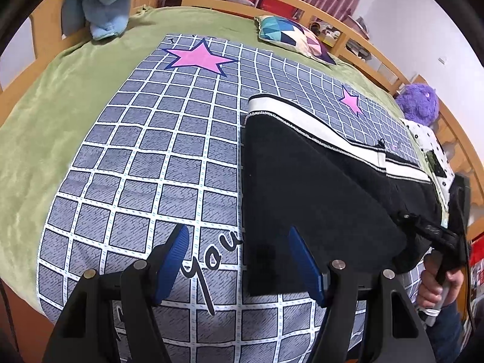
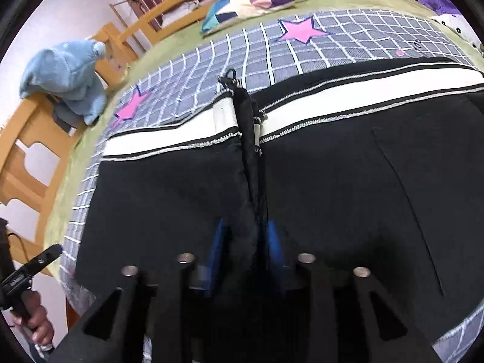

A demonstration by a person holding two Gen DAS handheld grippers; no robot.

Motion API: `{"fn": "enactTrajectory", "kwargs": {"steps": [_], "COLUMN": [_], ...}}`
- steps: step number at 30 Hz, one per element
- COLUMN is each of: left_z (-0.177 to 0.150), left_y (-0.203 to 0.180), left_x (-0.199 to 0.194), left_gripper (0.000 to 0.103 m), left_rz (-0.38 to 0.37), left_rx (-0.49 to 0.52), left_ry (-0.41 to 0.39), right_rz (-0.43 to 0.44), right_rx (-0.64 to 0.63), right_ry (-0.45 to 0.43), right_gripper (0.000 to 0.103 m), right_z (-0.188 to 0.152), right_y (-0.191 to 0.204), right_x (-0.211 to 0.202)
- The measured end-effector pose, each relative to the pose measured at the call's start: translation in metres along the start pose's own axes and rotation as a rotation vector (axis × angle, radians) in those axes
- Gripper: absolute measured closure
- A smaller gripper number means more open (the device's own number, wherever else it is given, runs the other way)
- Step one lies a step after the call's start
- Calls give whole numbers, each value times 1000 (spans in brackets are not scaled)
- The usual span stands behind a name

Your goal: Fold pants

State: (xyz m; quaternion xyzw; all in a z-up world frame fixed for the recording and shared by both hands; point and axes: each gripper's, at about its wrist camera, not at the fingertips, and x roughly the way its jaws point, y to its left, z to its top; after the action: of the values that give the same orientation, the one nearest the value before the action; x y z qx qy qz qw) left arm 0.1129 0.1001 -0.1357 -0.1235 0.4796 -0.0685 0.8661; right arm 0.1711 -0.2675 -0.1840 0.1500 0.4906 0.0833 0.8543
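Observation:
The black pants (image 1: 317, 199) with a white side stripe lie on the grey checked sheet (image 1: 145, 163) on the bed. My left gripper (image 1: 239, 260) is open above the sheet, at the pants' near left edge; its right finger is over the black cloth. My right gripper (image 2: 248, 242) is shut on a raised fold of the pants (image 2: 348, 181), pinched between its blue pads (image 2: 276, 242). The right gripper (image 1: 435, 233) also shows in the left wrist view, at the pants' right end. The white stripe (image 2: 363, 81) runs along the far edge.
A green blanket (image 1: 60, 99) covers the bed inside a wooden rail (image 1: 378, 51). A blue plush (image 1: 109, 6), a patterned pillow (image 1: 296, 36), a purple plush (image 1: 419, 103) and a spotted white cloth (image 1: 435, 151) sit round the edges.

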Motion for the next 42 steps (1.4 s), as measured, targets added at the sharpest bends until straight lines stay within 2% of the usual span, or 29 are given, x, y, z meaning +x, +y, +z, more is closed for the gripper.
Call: {"fn": "enactTrajectory", "kwargs": {"steps": [1, 6, 7, 8, 10, 11, 14, 16, 18, 20, 22, 24, 27, 29, 32, 37, 40, 42], "left_z": [-1, -2, -3, -3, -3, -2, -2, -2, -4, -5, -6, -8, -8, -8, -7, -1, 4, 7], "left_y": [1, -2, -4, -6, -12, -13, -12, -9, -7, -5, -5, -3, 1, 2, 2, 0, 1, 3], "left_x": [0, 5, 5, 4, -2, -4, -13, -15, -16, -15, -15, -17, -18, -15, -9, 1, 6, 12], "left_gripper": [36, 36, 36, 36, 36, 36, 36, 36, 36, 36, 36, 36, 36, 36, 36, 36, 36, 36], "left_rz": [0, -37, -42, -44, -34, -28, -18, -27, -32, -33, -29, -31, -22, -27, -35, -48, -47, -51], "left_rx": [-4, -33, -29, -21, 10, 22, 34, 22, 13, 12, 10, 7, 4, -4, -17, -8, -1, -7], "left_ry": [2, 35, 38, 38, 27, 20, -5, -6, -2, -2, 1, -1, -11, -7, 11, 29, 26, 34], "right_rz": [3, 13, 3, -5, 12, 46, 119, 110, 70, 20, -8, -29, -62, -95, -122, -134, -139, -173], "right_rx": [-2, 6, -9, -29, -35, -27, -27, -21, -40, -8, 0, -40, -106, -147, -160, -179, -180, -176], "right_ry": [-4, 37, 23, 21, 39, 18, -85, -119, -95, 5, 53, 11, -8, -51, -100, -111, -82, -32], "right_gripper": [50, 47, 52, 73, 81, 83, 83, 83, 83, 78, 76, 70, 68, 63, 62, 62, 62, 79], "right_z": [-3, -29, -33, -32, -28, -24, -16, -17, -23, -35, -44, -47, -42, -32, -13, 33, 52, 62], "right_y": [-1, 1, 5, 9, 12, 11, 11, 9, 5, -8, -14, -6, 8, 14, 18, 27, 30, 26], "right_x": [-4, 9, 11, 13, 10, 1, -40, -56, -49, -20, -2, -7, -24, -38, -45, -27, 4, 29]}}
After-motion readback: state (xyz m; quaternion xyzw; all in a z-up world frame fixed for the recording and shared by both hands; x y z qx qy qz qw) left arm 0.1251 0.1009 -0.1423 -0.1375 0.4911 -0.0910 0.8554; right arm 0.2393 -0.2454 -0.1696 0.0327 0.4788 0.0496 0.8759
